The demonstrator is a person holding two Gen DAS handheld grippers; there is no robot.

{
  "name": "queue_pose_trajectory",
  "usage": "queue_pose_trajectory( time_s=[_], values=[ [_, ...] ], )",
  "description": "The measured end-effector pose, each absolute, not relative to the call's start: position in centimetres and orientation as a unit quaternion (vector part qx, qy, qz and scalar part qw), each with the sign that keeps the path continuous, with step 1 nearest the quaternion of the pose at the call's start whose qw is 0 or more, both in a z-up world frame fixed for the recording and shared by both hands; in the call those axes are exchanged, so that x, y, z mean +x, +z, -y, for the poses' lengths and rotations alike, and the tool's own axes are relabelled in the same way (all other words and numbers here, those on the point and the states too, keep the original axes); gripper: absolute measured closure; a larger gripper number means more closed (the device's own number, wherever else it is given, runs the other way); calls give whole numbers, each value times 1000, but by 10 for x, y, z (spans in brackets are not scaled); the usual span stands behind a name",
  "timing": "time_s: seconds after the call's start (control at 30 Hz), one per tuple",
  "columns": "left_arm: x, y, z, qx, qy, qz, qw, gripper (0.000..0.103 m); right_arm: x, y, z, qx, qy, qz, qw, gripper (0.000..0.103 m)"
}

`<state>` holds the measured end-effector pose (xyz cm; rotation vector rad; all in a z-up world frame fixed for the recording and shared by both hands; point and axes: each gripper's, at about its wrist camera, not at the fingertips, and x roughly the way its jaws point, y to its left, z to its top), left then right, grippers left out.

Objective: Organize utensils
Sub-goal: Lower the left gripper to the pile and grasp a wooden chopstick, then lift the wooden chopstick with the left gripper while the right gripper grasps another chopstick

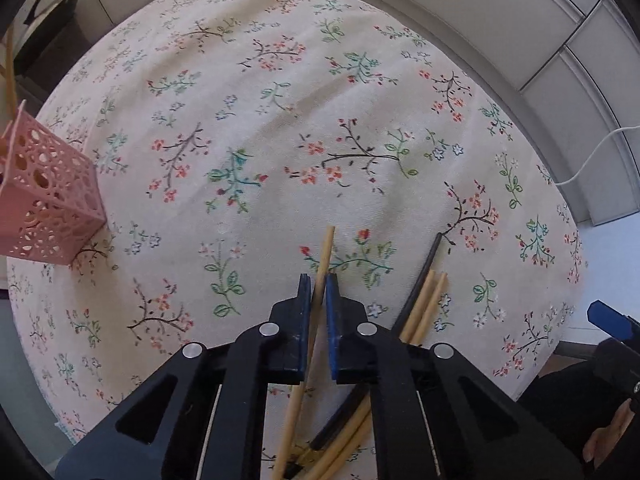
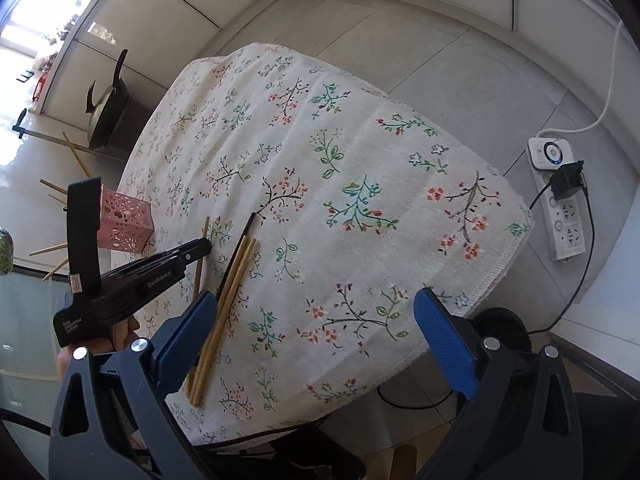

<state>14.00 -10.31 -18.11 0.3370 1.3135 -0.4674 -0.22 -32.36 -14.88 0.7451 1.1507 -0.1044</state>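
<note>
My left gripper (image 1: 319, 282) points down at the flowered tablecloth (image 1: 280, 120), shut on a single bamboo chopstick (image 1: 328, 244) whose tip sticks out past the blue pads. To its right lie a black chopstick (image 1: 424, 272) and two more bamboo chopsticks (image 1: 430, 300). A pink perforated holder (image 1: 52, 204) stands at the left edge. In the right wrist view my right gripper (image 2: 316, 336) hangs open over the cloth's near side, nothing between its fingers. Its left finger (image 2: 188, 332) is beside the chopstick bundle (image 2: 230, 300). The left gripper (image 2: 160, 268) reaches in from the left.
The pink holder (image 2: 126, 224) has several chopsticks poking out on its far side. A power strip (image 2: 560, 200) with a plugged-in adapter and cables lies on the floor to the right. A dark pot (image 2: 108, 112) sits beyond the table's far left corner.
</note>
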Motion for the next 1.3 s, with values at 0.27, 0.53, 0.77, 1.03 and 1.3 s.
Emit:
queue_pose_trajectory(
  time_s=[0.27, 0.53, 0.77, 1.03, 1.3],
  values=[
    [110, -115, 60, 117, -215, -546, 801, 98, 48, -168, 288, 366, -39, -564, 739, 47],
    [97, -74, 37, 97, -208, -501, 835, 98, 75, -185, 262, 363, -50, -585, 724, 77],
    [97, -72, 25, 87, -208, -502, 835, 98, 86, -194, 244, 323, -71, -606, 724, 88],
    [97, -67, 17, 79, -205, -495, 841, 98, 98, -195, 231, 304, -86, -600, 735, 92],
    [95, -61, 14, 73, -200, -486, 848, 98, 87, -184, 257, 348, -54, -553, 755, 97]
  ],
)
